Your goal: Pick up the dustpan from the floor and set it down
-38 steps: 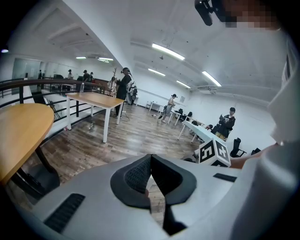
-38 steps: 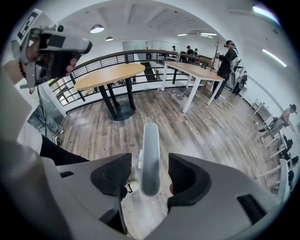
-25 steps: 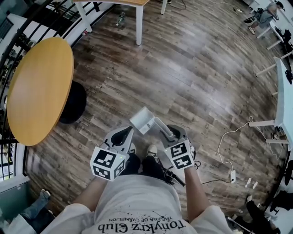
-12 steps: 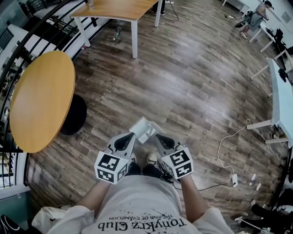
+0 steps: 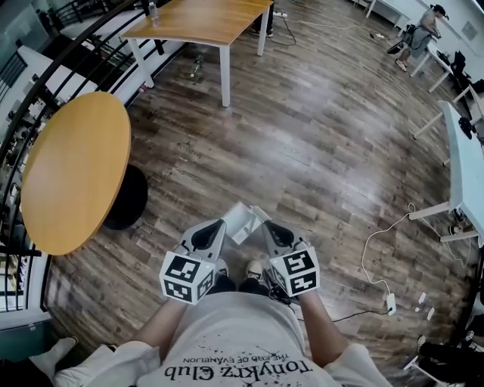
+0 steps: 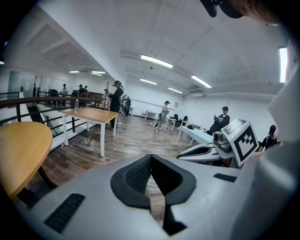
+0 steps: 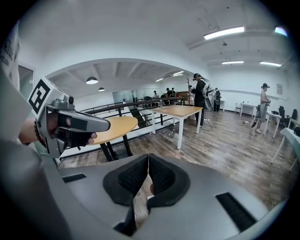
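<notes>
dustpan (image 5: 240, 220): white, found in the head view directly ahead of my two grippers, between their tips and touching the tip of the right gripper (image 5: 266, 226). it sat over the wooden floor (image 5: 325, 151), just in front of the person's shoes (image 5: 253, 268). i judged it to be lifted and carried, though no view showed a clear gap beneath it.

right gripper: jaws drawn fully together, the pads (image 7: 132, 178) meeting along their upper edge. its own view showed only a thin pale sliver low in the slit between them. i took that for part of the dustpan, pinched thin, but could not confirm it from that view. the pan body did not appear there.

left gripper (image 5: 218, 225): jaws likewise closed pad to pad, with nothing between them. it was just beside the dustpan, and i saw no contact that bore load.

progress: pick-up assessed as done. setting down was not yet done, and no landing place was marked. the round table (image 5: 76, 166) stood to the left and the rectangular table (image 5: 204, 19) further off, both well apart from the pan.

risk noted: a one-sided hold on a thin edge could let the pan swing or slip.
</notes>
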`<action>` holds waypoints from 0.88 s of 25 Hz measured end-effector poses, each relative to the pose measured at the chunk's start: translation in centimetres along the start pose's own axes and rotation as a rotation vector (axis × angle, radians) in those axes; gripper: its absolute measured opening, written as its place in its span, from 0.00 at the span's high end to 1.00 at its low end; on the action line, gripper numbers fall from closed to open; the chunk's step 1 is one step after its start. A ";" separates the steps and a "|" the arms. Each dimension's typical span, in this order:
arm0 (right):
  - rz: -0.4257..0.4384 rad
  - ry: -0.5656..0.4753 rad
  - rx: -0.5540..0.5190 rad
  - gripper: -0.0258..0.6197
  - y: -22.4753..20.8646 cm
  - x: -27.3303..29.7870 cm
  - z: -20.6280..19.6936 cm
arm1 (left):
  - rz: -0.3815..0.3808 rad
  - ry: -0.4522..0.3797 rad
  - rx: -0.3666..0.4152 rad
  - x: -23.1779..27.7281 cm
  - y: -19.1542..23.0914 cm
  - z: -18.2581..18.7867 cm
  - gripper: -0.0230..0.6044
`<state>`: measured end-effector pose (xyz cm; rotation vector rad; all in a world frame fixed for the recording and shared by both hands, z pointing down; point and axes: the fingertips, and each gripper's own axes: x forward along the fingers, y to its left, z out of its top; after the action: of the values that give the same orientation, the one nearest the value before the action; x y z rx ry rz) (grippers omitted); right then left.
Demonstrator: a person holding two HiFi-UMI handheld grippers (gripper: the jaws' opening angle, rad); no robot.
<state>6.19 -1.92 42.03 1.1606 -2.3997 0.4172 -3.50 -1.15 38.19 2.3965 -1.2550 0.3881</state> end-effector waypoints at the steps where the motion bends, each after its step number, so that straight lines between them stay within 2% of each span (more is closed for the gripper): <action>1: -0.002 -0.003 0.002 0.92 0.0 0.0 0.2 | 0.002 -0.004 0.000 -0.1 0.1 0.1 0.93; 10: -0.026 -0.034 0.001 0.92 -0.2 -0.5 1.8 | 0.010 -0.028 -0.005 -0.7 -0.1 0.8 0.93; 22: -0.016 -0.035 0.019 0.92 0.4 -1.0 1.3 | 0.012 -0.030 -0.019 -1.1 0.0 0.1 0.93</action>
<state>6.10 -1.67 40.38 1.2037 -2.4201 0.4186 -4.15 -0.42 37.59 2.3880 -1.2811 0.3436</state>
